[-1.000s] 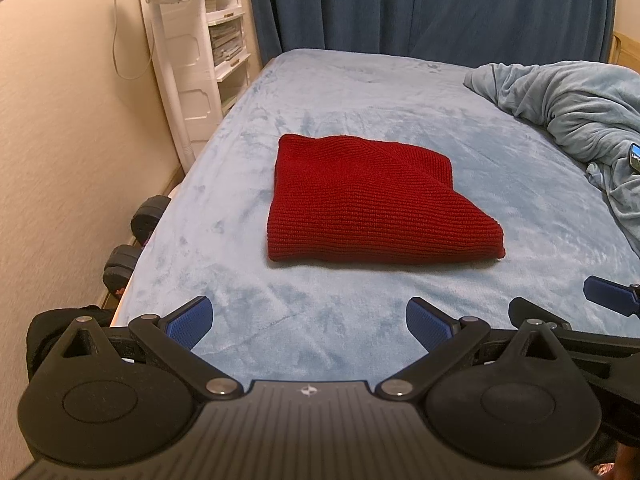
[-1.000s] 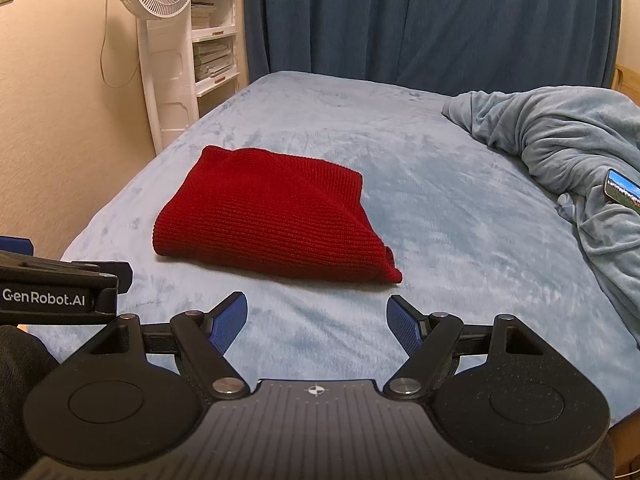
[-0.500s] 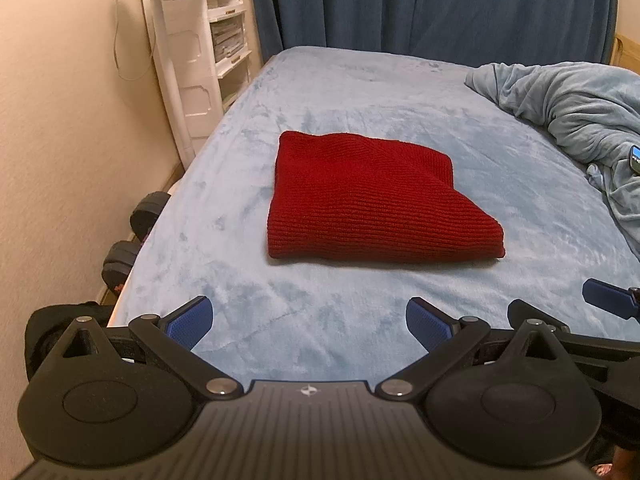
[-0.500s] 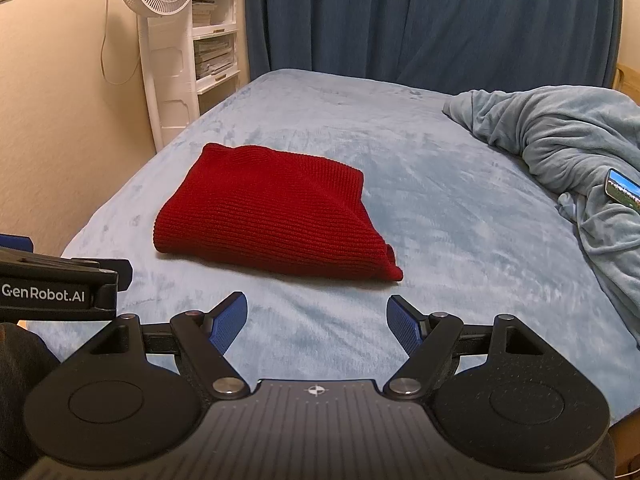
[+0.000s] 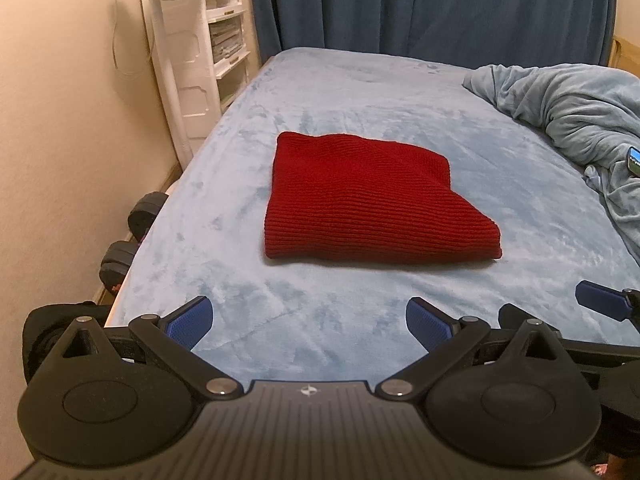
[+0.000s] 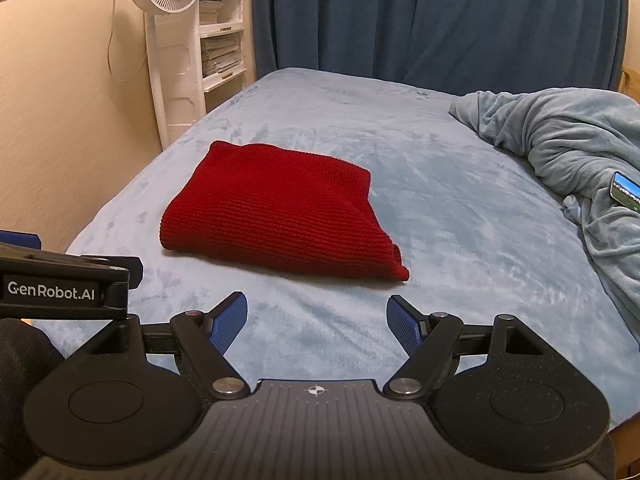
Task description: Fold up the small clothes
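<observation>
Nothing shifted since earlier: red knit garment folded flat mid-bed, beyond both grippers. Left gripper and right gripper jaws spread wide, holding nothing.

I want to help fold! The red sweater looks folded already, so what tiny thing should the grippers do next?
Probably nothing more than back away. The sweater lies folded flat on the bed, and the left gripper and right gripper are both open, empty and short of it.
</observation>
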{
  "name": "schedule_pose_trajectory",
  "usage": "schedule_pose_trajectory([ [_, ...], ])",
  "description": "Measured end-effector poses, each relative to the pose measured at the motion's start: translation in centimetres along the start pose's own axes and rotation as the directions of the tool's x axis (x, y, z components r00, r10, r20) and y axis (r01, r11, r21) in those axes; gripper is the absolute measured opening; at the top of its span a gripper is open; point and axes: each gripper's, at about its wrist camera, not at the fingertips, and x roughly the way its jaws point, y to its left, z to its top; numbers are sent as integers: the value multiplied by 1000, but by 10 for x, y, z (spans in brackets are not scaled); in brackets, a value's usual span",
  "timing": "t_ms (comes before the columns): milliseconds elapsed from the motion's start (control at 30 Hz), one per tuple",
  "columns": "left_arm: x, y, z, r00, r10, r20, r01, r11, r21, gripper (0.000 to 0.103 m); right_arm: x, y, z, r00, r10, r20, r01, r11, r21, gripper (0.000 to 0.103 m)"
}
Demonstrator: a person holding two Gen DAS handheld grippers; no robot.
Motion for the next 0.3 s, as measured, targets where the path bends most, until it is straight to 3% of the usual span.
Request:
schedule_pose_trajectory([
  [300,4,2,-1,999,39,-29,-39,999,-8,103,0,-2,1,1000,0,0,0,1000,3,80],
])
